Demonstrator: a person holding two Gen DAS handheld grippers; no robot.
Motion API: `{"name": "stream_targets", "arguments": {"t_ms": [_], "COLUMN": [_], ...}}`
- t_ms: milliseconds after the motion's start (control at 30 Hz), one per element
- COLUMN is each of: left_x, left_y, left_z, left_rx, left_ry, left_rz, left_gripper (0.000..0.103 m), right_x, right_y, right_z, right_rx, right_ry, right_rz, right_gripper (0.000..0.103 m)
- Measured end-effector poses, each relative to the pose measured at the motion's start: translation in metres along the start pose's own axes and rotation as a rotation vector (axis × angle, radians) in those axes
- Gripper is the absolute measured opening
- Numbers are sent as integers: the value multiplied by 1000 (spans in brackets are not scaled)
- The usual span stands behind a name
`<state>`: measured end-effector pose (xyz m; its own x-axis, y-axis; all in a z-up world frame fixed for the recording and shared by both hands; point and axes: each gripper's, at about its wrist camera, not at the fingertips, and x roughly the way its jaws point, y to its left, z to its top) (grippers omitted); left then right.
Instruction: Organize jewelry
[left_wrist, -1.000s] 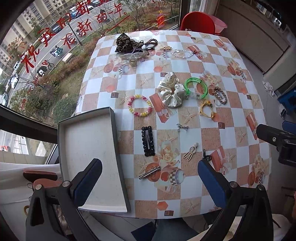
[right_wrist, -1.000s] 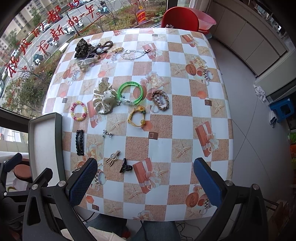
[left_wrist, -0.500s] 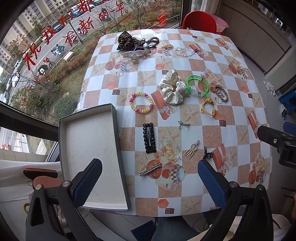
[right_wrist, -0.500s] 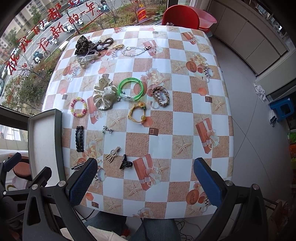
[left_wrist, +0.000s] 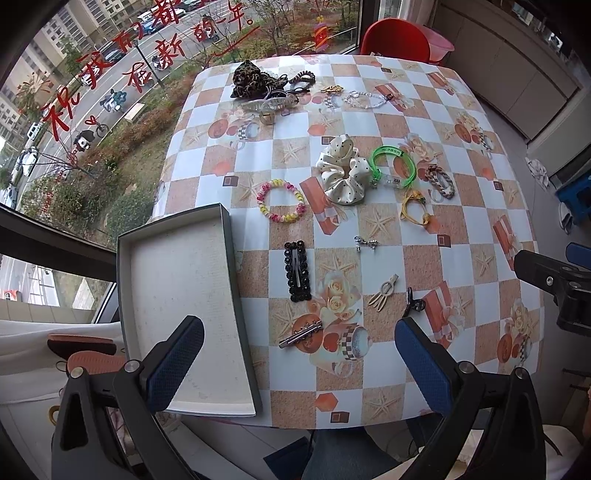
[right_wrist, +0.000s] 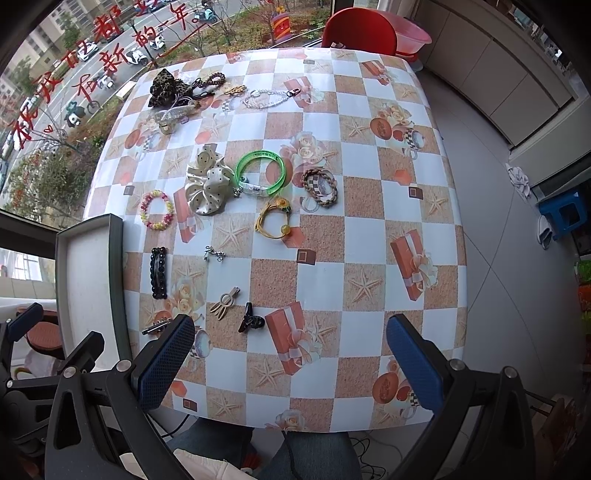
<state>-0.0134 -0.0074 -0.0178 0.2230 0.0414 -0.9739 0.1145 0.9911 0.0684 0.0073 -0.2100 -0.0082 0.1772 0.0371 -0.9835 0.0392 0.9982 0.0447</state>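
- The jewelry lies scattered over the checked tablecloth (right_wrist: 369, 206); the grey tray (left_wrist: 177, 295) sits at the table's left edge, its long axis running from 6 toward 12 o'clock, nothing in it.
- Black beaded hair clip (left_wrist: 296, 270) lies just beside the tray's right wall, long axis 12 to 6 o'clock.
- Silver bar clip (left_wrist: 301, 333) at 6 o'clock from it, tilted, its ends toward 2 and 8 o'clock.
- Gold clip (right_wrist: 224, 301) points toward 1 o'clock; the small black claw clip (right_wrist: 249, 318) lies just at its 4 o'clock.
- Pink and yellow bead bracelet (left_wrist: 281, 199) at 12 o'clock from the black clip; the cream dotted scrunchie (right_wrist: 205, 180) touches the green bangle (right_wrist: 260, 171).
- Yellow hair tie (right_wrist: 274, 218) and braided band (right_wrist: 319, 182) lie near the bangle, at its 6 and 3 o'clock.
- Left gripper (left_wrist: 295, 365) hovers above the near table edge, level, spread wide, its left finger over the tray, holding nothing.
- Right gripper (right_wrist: 286, 362) likewise hangs over the near edge, fingers wide apart and empty, aimed toward the far window.
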Motion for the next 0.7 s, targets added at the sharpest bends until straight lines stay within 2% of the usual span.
{"name": "stream_targets", "arguments": {"t_ms": [700], "left_x": [4], "left_y": [6], "left_z": [-4], "left_rx": [-1], "left_ry": [5], "left_rz": [5], "left_gripper": [103], "right_x": [2], "right_y": [2], "right_z": [2], "right_rx": [2], "right_ry": [5], "right_rz": [-2], "right_gripper": [103]}}
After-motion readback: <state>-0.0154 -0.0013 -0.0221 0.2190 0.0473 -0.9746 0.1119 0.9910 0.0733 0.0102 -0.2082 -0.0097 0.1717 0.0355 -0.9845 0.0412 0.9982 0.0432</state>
